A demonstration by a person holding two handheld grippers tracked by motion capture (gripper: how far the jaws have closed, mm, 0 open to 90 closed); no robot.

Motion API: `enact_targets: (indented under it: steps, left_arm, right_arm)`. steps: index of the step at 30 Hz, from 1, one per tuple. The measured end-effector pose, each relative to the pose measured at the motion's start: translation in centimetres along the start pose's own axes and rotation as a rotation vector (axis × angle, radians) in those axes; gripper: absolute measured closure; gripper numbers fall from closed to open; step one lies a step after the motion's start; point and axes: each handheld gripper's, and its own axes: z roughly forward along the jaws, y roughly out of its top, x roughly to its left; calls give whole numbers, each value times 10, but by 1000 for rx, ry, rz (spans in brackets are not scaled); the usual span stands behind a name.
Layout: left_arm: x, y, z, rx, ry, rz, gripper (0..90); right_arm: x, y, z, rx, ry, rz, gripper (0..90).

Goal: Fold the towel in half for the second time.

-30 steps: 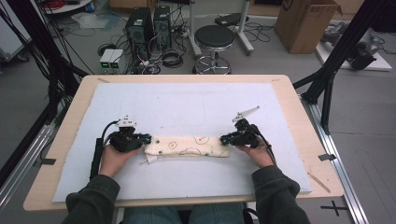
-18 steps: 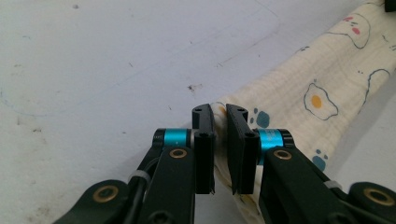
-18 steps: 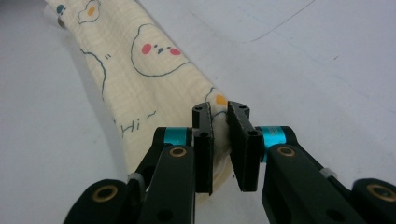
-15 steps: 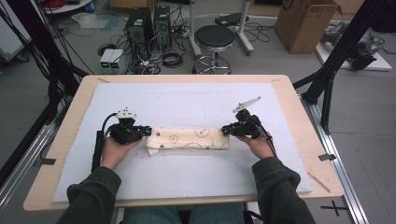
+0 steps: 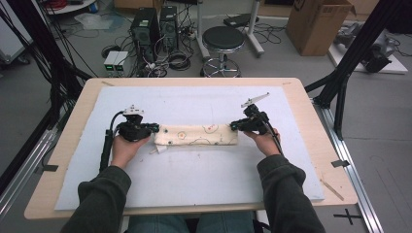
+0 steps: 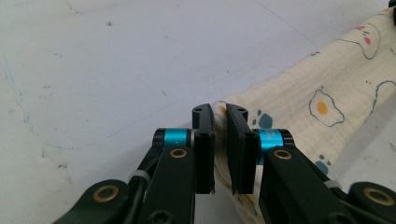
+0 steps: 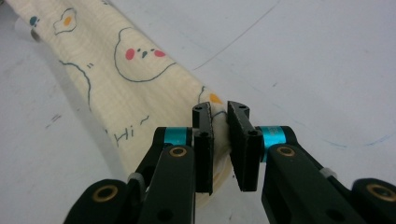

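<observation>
Now | L tool & R tool each pinch a cloth end | risk: uneven pull and you slip a corner.

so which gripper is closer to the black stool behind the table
Right. The right gripper holds the cloth at its right end, roughly below the stool. The left gripper holds the cloth's left end, farther off to the stool's left.
</observation>
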Motion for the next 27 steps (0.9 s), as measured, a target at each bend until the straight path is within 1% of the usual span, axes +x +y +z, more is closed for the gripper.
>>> enact_targets:
  steps: [1, 3, 4, 6, 7, 8, 9, 10, 11, 12, 14, 16, 18, 19, 20, 21, 23, 24, 25, 27]
  left_arm:
    - [2, -1, 3, -1, -1, -13, 816]
    - [4, -3, 9, 17, 8, -21, 815]
    - [5, -5, 12, 26, 12, -27, 815]
    - [7, -7, 18, 26, 21, -34, 807]
    - [7, -7, 19, 29, 26, -32, 782]
    - [8, -8, 19, 19, 31, -38, 733]
    - [9, -7, 18, 18, 29, -31, 698]
    - [9, -7, 16, 9, 26, -30, 671]
    - [10, -7, 14, 1, 14, -22, 654]
    - [10, -6, 11, -7, 9, -24, 638]
    - [10, -4, 5, -23, 5, -28, 617]
    - [8, -2, 0, -30, -13, -21, 618]
    - [3, -2, -3, -21, -43, 0, 615]
    - [1, -3, -3, -10, -64, 6, 607]
    - [-1, -4, -3, 8, -82, 15, 598]
    - [-4, -5, -3, 17, -83, 32, 597]
    - [-7, -9, -4, 38, -92, 51, 610]
    - [-7, -10, -4, 53, -91, 63, 617]
    - [-8, -12, -4, 64, -89, 75, 625]
    - [-8, -15, -4, 70, -91, 76, 633]
  right_arm:
    - [-2, 0, 2, -3, -1, 14, 807]
    - [-6, -1, 6, -3, -12, 29, 807]
    - [-8, -2, 9, -3, -14, 29, 806]
    - [-10, -2, 15, -2, -30, 38, 802]
    - [-11, -3, 17, 6, -38, 38, 792]
    - [-11, -3, 20, 15, -52, 33, 760]
    - [-12, -4, 21, 16, -67, 27, 709]
    - [-12, -4, 22, 15, -69, 32, 676]
    - [-12, -4, 21, 13, -60, 36, 642]
    - [-11, -4, 19, 6, -58, 27, 620]
    - [-9, -3, 13, -12, -62, 24, 594]
    - [-6, -3, 5, -38, -47, 28, 571]
    - [0, -3, 1, -47, -36, 17, 555]
    - [4, -3, 1, -34, -25, 10, 543]
    - [8, -3, 2, -16, -29, -6, 536]
    - [11, -3, 3, 2, -29, -26, 536]
    - [17, -2, 5, 20, -29, -50, 536]
    - [18, -3, 6, 22, -29, -54, 536]
    - [20, -3, 7, 36, -29, -59, 536]
    - [21, -3, 10, 52, -38, -73, 537]
